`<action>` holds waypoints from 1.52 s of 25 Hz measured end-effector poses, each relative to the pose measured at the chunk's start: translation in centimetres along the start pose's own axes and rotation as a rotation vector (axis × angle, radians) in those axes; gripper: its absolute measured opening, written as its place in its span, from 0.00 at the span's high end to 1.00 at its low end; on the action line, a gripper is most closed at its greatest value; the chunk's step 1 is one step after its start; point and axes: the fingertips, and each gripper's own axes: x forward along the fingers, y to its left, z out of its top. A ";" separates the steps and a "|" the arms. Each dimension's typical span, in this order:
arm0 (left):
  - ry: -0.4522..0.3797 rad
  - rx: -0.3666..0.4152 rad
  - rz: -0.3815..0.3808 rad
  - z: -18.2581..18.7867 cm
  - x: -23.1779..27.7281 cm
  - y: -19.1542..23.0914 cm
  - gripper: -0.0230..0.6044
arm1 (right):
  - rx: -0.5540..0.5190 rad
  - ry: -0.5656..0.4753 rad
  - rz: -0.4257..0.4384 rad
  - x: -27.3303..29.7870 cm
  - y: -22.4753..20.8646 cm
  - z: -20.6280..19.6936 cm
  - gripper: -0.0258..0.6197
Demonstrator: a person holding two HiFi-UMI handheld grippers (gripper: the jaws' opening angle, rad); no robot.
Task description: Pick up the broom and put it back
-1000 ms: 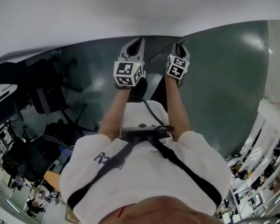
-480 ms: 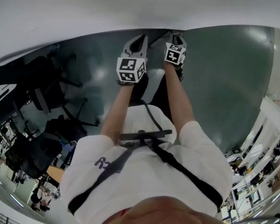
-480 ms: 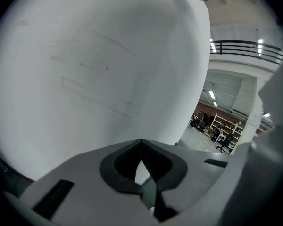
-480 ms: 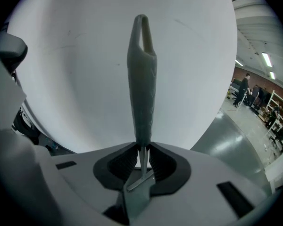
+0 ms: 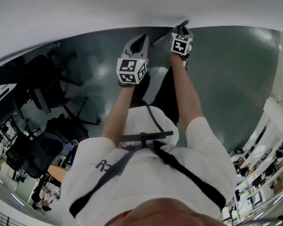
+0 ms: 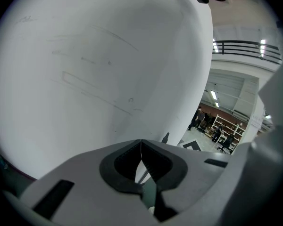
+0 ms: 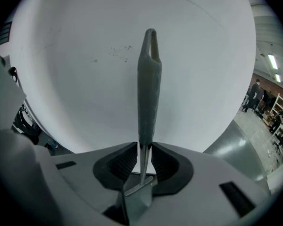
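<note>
Near wall [image 5: 132, 8], R gripper [image 7: 142, 149] is pinching broom [image 7: 148, 88], now reaching farther fwd vs earlier. L gripper [image 6: 140, 147] is staying put, jaws pressed together, empty.

A big white wall [image 5: 132, 8] stands right in front. The left claw [image 5: 137, 42] and the right claw [image 5: 180, 32] are both close to it, so there is little room to push forward. The broom handle [image 7: 148, 88] sticks out of the right claw toward the wall. To the right, the dark floor [image 5: 231, 79] is bare and open. On the left, black chairs [image 5: 47, 88] stand in the way, well apart from the left claw.
</note>
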 end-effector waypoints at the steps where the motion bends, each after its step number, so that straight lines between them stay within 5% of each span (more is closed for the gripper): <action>1: -0.001 -0.002 -0.001 0.0 0.0 -0.1 0.94 | -0.004 0.002 0.005 0.1 -0.1 0.0 0.84; 29: 0.015 0.016 -0.045 -1.3 1.4 -4.0 0.94 | -0.017 -0.052 0.165 -0.5 -3.0 -0.9 0.84; 38: 0.008 0.030 -0.061 -0.6 1.3 -4.9 0.94 | 0.027 -0.116 0.178 -5.1 -3.6 -0.9 0.84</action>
